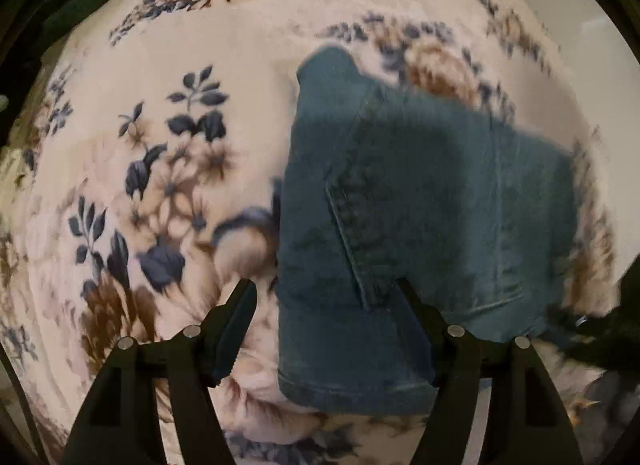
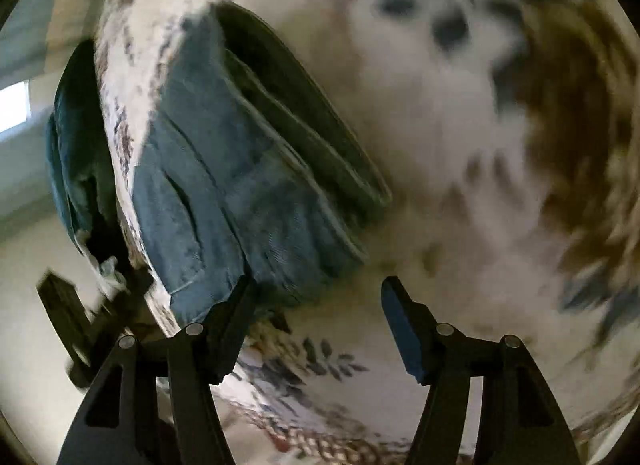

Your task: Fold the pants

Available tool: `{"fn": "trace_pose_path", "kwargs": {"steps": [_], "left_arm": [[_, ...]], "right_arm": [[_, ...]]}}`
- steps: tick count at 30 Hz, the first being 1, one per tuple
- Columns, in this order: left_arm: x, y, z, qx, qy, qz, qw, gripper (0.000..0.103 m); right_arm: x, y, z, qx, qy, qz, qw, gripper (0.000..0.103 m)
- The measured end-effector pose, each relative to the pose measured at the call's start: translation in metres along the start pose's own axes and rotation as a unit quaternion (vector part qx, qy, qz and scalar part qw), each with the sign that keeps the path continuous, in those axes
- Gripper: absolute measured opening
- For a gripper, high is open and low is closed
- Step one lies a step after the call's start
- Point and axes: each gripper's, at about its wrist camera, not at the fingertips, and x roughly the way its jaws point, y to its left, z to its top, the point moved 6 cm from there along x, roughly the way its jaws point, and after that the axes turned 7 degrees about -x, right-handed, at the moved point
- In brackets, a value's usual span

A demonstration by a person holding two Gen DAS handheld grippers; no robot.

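Note:
The blue denim pants (image 1: 420, 205) lie folded into a compact stack on a cream blanket with blue and brown flowers (image 1: 160, 145). My left gripper (image 1: 326, 293) is open and empty just above the near edge of the stack. In the right wrist view the folded pants (image 2: 224, 185) show their layered edges at the left. My right gripper (image 2: 316, 289) is open and empty, with its left finger (image 2: 236, 305) close to the stack's near corner and the other over bare blanket (image 2: 420, 145). Both views are blurred.
A teal cloth (image 2: 72, 145) hangs past the blanket's left edge in the right wrist view, with pale floor (image 2: 32, 265) below. A dark gripper-like shape (image 2: 76, 321) shows low at the left there. Dark objects sit at the right edge of the left wrist view (image 1: 600, 329).

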Motion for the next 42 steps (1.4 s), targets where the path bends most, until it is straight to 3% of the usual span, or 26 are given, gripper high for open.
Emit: {"fn": "trace_pose_path", "kwargs": {"steps": [3,5,9,11,13,17,20,22,25,28,30,32,33,35,42], "left_arm": [[0.009,0.007,0.002,-0.001,-0.014,0.028,0.9995,0.089],[0.016,0.013,0.006,-0.015,-0.003,0.026,0.9995,0.100],[0.023,0.020,0.012,-0.025,0.012,0.012,0.9995,0.102],[0.023,0.023,0.011,-0.020,0.008,0.014,0.9997,0.102],[0.024,0.022,0.013,-0.019,0.003,0.013,0.9997,0.102],[0.033,0.013,0.020,-0.012,-0.010,0.002,0.9999,0.102],[0.039,0.009,0.021,-0.018,-0.003,-0.012,0.9998,0.102],[0.049,0.012,0.026,-0.043,0.019,-0.046,0.9978,0.102],[0.062,0.017,0.029,-0.097,0.081,-0.133,0.9831,0.102],[0.060,0.026,0.040,-0.122,0.086,-0.205,0.9674,0.100],[0.056,0.029,0.047,-0.113,0.076,-0.228,0.9641,0.100],[0.061,0.026,0.053,-0.103,0.082,-0.252,0.9587,0.100],[0.067,0.021,0.056,-0.098,0.089,-0.272,0.9530,0.100],[0.080,0.009,0.064,-0.095,0.113,-0.313,0.9380,0.100],[0.096,-0.011,0.076,-0.079,0.137,-0.334,0.9292,0.100]], "right_arm": [[-0.001,0.009,0.000,-0.061,-0.038,-0.073,0.995,0.067],[0.000,0.021,0.005,-0.109,-0.048,-0.129,0.984,0.074],[0.013,0.035,0.022,-0.174,-0.058,-0.195,0.964,0.083],[0.020,0.038,0.033,-0.201,-0.044,-0.223,0.953,0.093],[0.031,0.035,0.043,-0.208,-0.024,-0.234,0.950,0.101],[0.047,0.017,0.058,-0.157,0.032,-0.176,0.971,0.103],[0.052,0.011,0.063,-0.144,0.062,-0.149,0.976,0.103],[0.054,0.011,0.065,-0.143,0.072,-0.151,0.976,0.103],[0.066,0.014,0.074,-0.144,0.099,-0.159,0.972,0.103],[0.065,0.025,0.081,-0.156,0.117,-0.145,0.970,0.103],[0.051,0.039,0.081,-0.187,0.090,-0.103,0.973,0.103],[0.036,0.043,0.077,-0.193,0.074,-0.026,0.978,0.103],[0.039,0.043,0.075,-0.182,0.078,0.009,0.980,0.103],[0.053,0.037,0.077,-0.177,0.085,0.018,0.980,0.103],[0.090,0.042,0.078,-0.159,0.115,0.105,0.975,0.103]]}}
